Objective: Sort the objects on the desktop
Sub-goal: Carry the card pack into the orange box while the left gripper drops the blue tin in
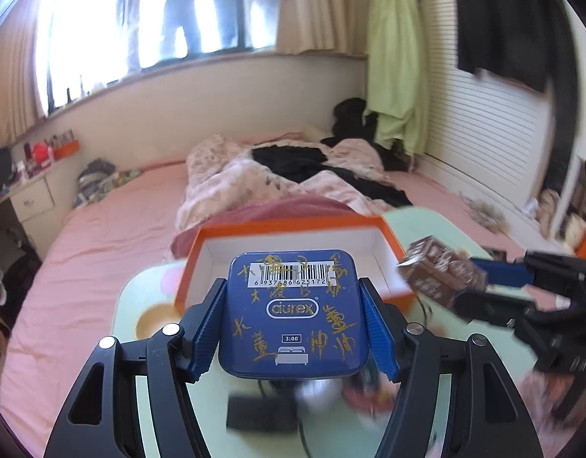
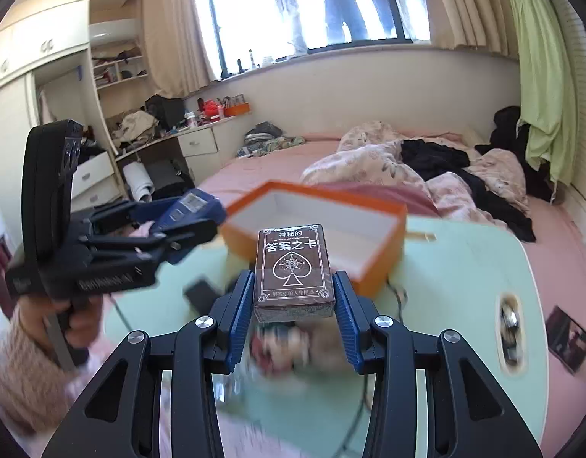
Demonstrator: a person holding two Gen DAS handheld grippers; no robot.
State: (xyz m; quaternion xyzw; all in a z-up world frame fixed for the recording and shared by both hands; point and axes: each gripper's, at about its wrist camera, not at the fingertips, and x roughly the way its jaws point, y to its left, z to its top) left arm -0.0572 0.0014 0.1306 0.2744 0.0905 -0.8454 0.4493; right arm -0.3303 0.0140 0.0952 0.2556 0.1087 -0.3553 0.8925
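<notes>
Left gripper (image 1: 294, 318) fingers pinching blue tin (image 1: 293, 313), right gripper (image 2: 293, 303) fingers pinching brown card deck (image 2: 294, 267), long axes toward orange box (image 2: 380, 263).

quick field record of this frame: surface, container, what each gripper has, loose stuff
surface: pale green table, set by a pink bed
container: orange box, open, white inside, nothing visible in it
left gripper: shut on blue tin, held up in front of the box
right gripper: shut on brown card pack, also short of the box
loose items: black cable; others under the grippers too blurred to name
</notes>
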